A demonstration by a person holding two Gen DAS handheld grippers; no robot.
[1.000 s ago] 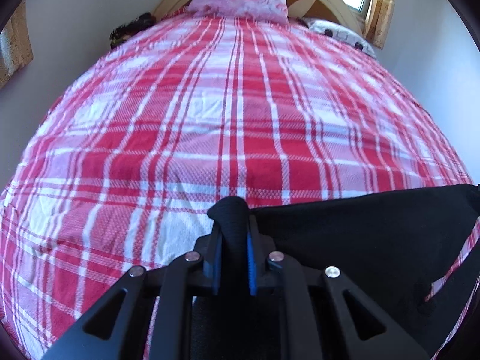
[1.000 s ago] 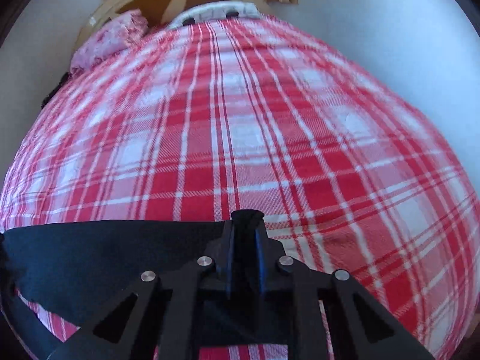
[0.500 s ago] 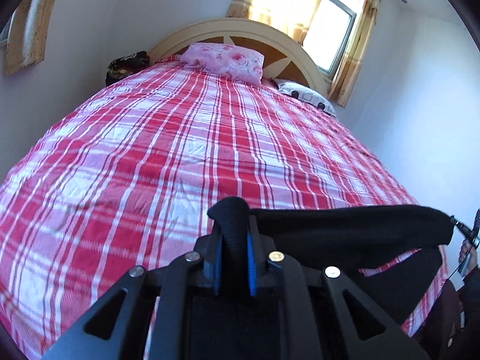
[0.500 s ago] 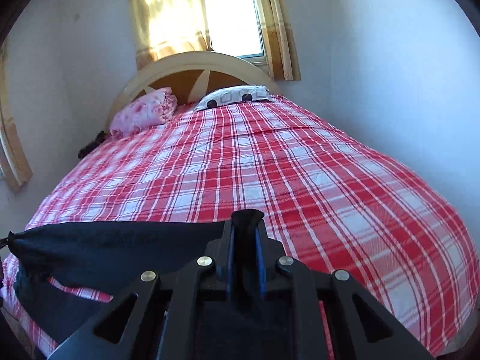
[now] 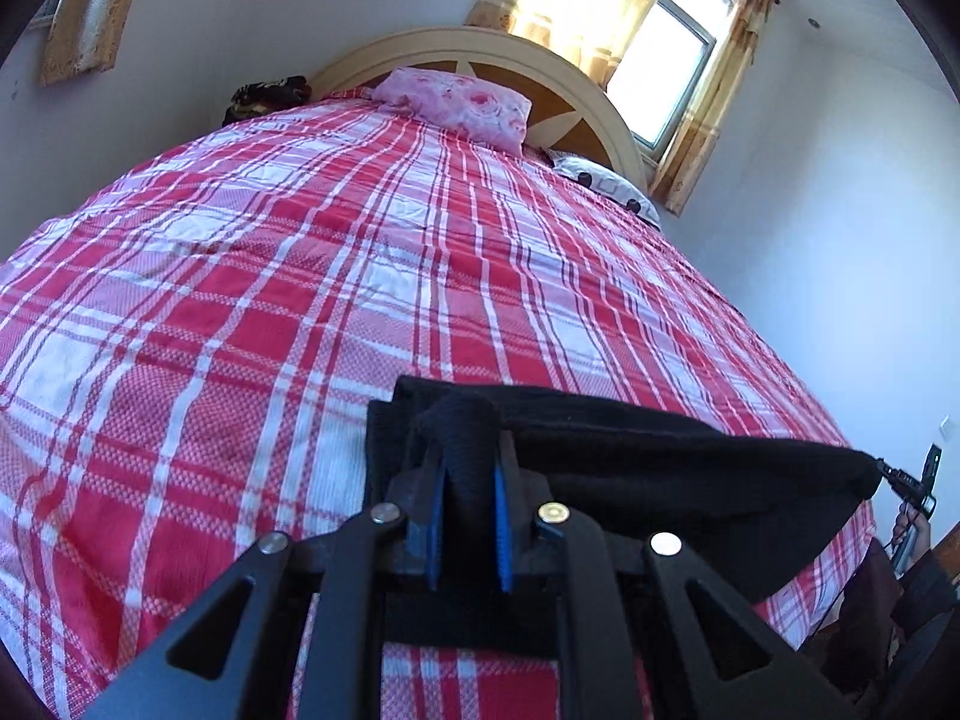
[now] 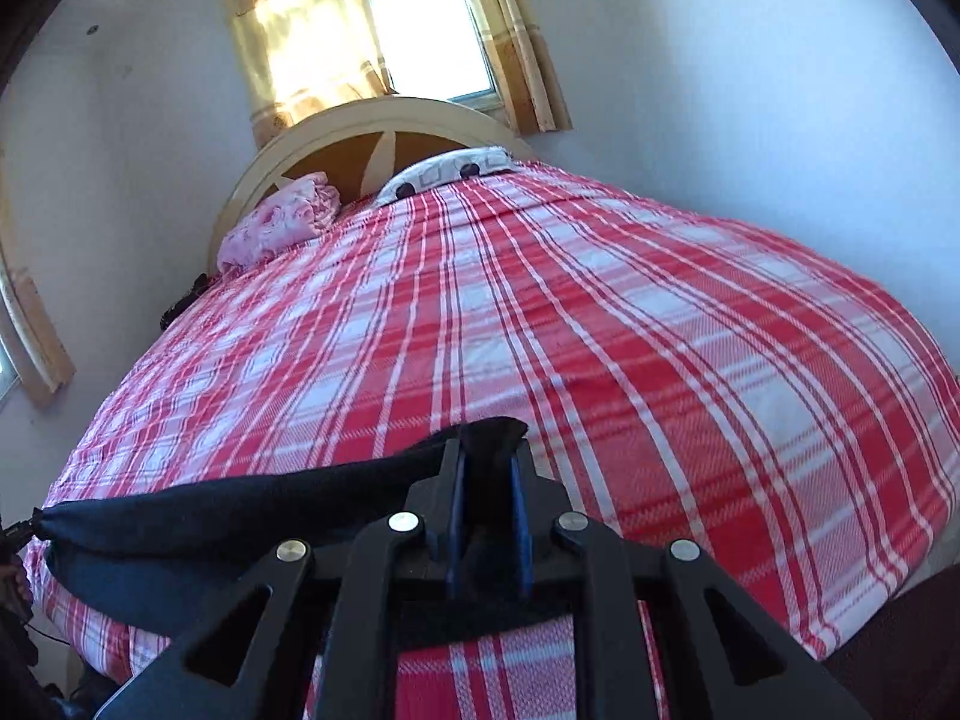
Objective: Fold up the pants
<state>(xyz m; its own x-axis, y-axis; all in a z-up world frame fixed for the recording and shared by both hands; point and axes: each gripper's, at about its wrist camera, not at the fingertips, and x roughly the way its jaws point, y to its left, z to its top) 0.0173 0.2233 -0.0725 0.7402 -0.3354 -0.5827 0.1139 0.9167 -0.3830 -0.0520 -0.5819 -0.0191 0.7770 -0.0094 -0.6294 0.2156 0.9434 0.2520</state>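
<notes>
Black pants (image 5: 660,468) are stretched taut between my two grippers above the foot of a bed. My left gripper (image 5: 465,456) is shut on one end, a wad of black cloth bulging out between its blue pads. The cloth runs right to the other gripper's tip (image 5: 906,483), seen small at the right edge. In the right wrist view my right gripper (image 6: 489,468) is shut on the other end of the pants (image 6: 240,504), which run left to a bunched corner at the left edge. A lower layer of cloth hangs below the held edge.
A red and white plaid bedspread (image 5: 360,276) covers the bed. A pink floral pillow (image 5: 462,99) and a white patterned pillow (image 5: 606,186) lie by the arched headboard (image 6: 384,132). A curtained window (image 6: 432,30) is behind it. Walls flank both sides; dark clothing (image 5: 264,96) lies by the left wall.
Both grippers have drawn back toward the foot of the bed and tilted up, bringing headboard and window into view. The pants went from lying spread on the bedspread to hanging stretched between the grippers.
</notes>
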